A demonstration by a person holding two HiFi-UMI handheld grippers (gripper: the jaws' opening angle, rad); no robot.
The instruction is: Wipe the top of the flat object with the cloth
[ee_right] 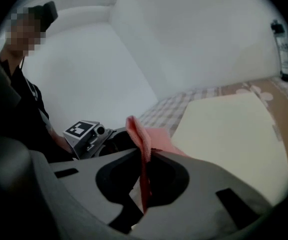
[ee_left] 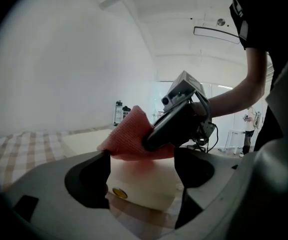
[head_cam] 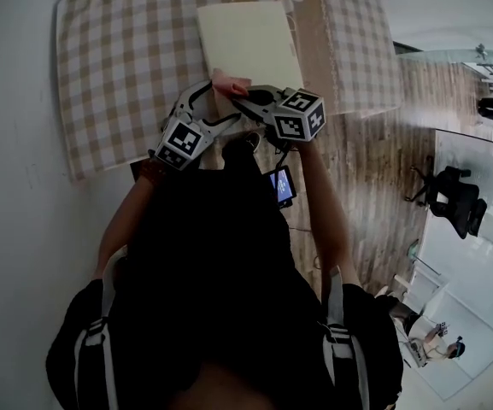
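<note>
Cloth (ee_right: 142, 136), pink and folded, was pinched tight between the closed jaws of the right gripper (ee_right: 146, 159), and its loose part lay on the near edge of the cream flat object (head_cam: 246, 37). The left gripper (ee_left: 141, 174) sat just beside it, jaws spread wide and clamping nothing, with the flat object's near corner showing between them. The flat object lay on a checked tablecloth (head_cam: 118, 67). A dark bottle (ee_right: 283, 49) stood at the far end.

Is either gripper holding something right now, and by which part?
The right gripper is shut on the pink cloth, pinching a bunched fold, with cloth sticking out past its fingers. The left gripper is open, holding nothing.
</note>
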